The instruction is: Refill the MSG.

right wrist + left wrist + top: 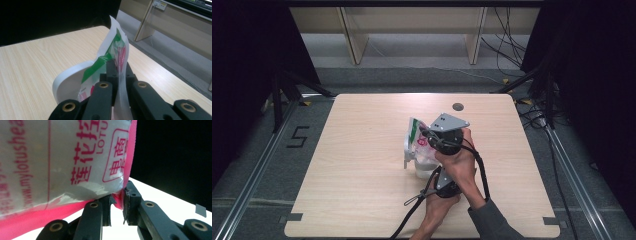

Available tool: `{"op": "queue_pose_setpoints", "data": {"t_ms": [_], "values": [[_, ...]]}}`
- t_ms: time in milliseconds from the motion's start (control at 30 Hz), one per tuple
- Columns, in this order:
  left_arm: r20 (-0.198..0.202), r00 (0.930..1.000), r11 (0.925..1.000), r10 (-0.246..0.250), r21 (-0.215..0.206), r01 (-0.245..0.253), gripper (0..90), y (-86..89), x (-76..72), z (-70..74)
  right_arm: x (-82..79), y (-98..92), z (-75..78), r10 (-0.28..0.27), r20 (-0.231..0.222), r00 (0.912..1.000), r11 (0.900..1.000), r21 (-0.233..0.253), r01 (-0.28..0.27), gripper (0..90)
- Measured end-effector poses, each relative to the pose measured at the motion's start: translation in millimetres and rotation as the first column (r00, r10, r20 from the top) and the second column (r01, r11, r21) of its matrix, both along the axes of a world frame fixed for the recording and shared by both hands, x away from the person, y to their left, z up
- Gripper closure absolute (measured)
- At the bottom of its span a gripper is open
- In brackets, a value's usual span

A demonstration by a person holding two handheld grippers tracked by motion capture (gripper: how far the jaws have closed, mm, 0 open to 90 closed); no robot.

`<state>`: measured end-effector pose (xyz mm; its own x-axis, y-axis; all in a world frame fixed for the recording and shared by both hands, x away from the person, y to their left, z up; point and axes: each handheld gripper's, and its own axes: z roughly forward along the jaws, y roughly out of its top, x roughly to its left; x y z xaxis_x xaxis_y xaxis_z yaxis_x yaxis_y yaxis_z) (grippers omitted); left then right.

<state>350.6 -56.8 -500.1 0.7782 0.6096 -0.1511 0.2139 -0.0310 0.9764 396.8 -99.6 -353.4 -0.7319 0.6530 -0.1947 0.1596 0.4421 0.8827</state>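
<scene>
A clear plastic bag [416, 136] printed in pink, green and white is held upright at the middle of the table. It stands over a white bowl [425, 167]. My right gripper [426, 136], under its grey plate, is shut on the bag's upper part [115, 47], and the white bowl [67, 83] lies just beyond its jaws. My left gripper [435, 175] comes in from below, nearer the person. Its jaws [117, 198] pinch the bag's pink bottom corner [118, 203], with red lettering on the bag [62, 157] just above.
The wooden table [362, 190] has a round cable hole [457, 106] at the back. Behind it stand shelf legs [354, 40] and floor cables [507, 50]. A floor mark "5" [298, 136] lies to the left. Both hands [457, 165] crowd the table's middle.
</scene>
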Motion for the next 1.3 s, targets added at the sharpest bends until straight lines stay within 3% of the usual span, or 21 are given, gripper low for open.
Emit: {"op": "queue_pose_setpoints", "data": {"t_ms": [67,167,200,233,367,467,533,600,667,700,867,1000,1100,1167,1300], "values": [[0.010,0.9999,0.9990,-0.003,0.045,0.003,78.3,2.7,0.4,0.5,0.1,0.2,-0.3,-0.003,0.004,1.0000,1.000,0.005,0.003,89.3],[0.006,1.0000,0.9996,-0.004,0.028,0.004,78.3,1.7,0.4,0.5,0.2,-0.3,0.4,-0.004,0.009,1.0000,1.000,0.009,0.004,89.2],[0.001,1.0000,1.0000,-0.001,-0.003,0.001,78.4,-0.3,-0.1,0.2,0.2,-0.4,0.3,-0.004,0.009,1.0000,1.000,0.010,0.004,89.2],[0.015,0.9999,0.9994,0.001,0.036,-0.002,78.3,1.9,0.4,0.2,0.2,-0.3,0.2,-0.003,0.009,1.0000,1.000,0.009,0.003,89.2],[0.009,0.9999,0.9991,-0.005,0.043,0.005,78.3,2.8,0.6,0.7,0.0,-0.4,0.4,-0.006,0.006,1.0000,1.000,0.013,0.006,89.2],[0.010,0.9999,0.9993,-0.003,0.038,0.003,78.3,2.5,0.2,1.0,-0.3,-0.4,1.0,-0.005,0.003,1.0000,1.000,0.009,0.005,89.2],[0.000,1.0000,1.0000,-0.003,-0.005,0.003,78.4,-0.3,-0.4,0.6,0.0,-0.4,0.9,-0.007,0.004,1.0000,1.000,0.011,0.007,89.2],[0.009,0.9999,0.9991,-0.007,0.042,0.006,78.3,2.4,-0.3,1.2,0.1,-0.2,0.7,-0.010,0.006,0.9999,1.000,0.007,0.010,89.2],[0.002,1.0000,0.9999,-0.002,-0.013,0.002,78.3,-1.3,-0.8,0.6,0.0,0.9,0.0,-0.015,-0.004,0.9999,1.000,0.012,0.015,89.2],[0.001,1.0000,0.9999,-0.002,-0.014,0.002,78.3,-1.3,-0.8,0.6,0.0,1.0,-0.1,-0.014,-0.011,0.9998,1.000,0.011,0.014,89.2],[-0.003,1.0000,0.9999,-0.008,-0.008,0.008,78.3,-0.4,-0.8,1.3,0.0,1.3,0.1,-0.007,-0.023,0.9997,1.000,0.011,0.008,89.2],[-0.003,1.0000,0.9999,-0.009,-0.007,0.009,78.3,0.1,-0.4,1.3,1.7,0.3,0.1,-0.015,0.006,0.9999,1.000,0.007,0.015,89.2],[0.002,1.0000,0.9999,-0.009,-0.008,0.009,78.3,0.5,-0.9,2.0,-1.0,1.4,0.8,-0.013,-0.029,0.9995,1.000,0.021,0.013,89.2],[0.001,0.9999,0.9999,-0.010,-0.009,0.010,78.3,0.8,-0.6,1.9,0.0,1.3,1.2,-0.002,-0.016,0.9999,1.000,0.009,0.002,89.2],[0.007,0.9999,0.9995,-0.013,0.030,0.013,78.3,2.8,-0.1,1.7,0.8,1.1,-0.1,-0.024,-0.009,0.9997,1.000,0.017,0.024,89.2]]}}
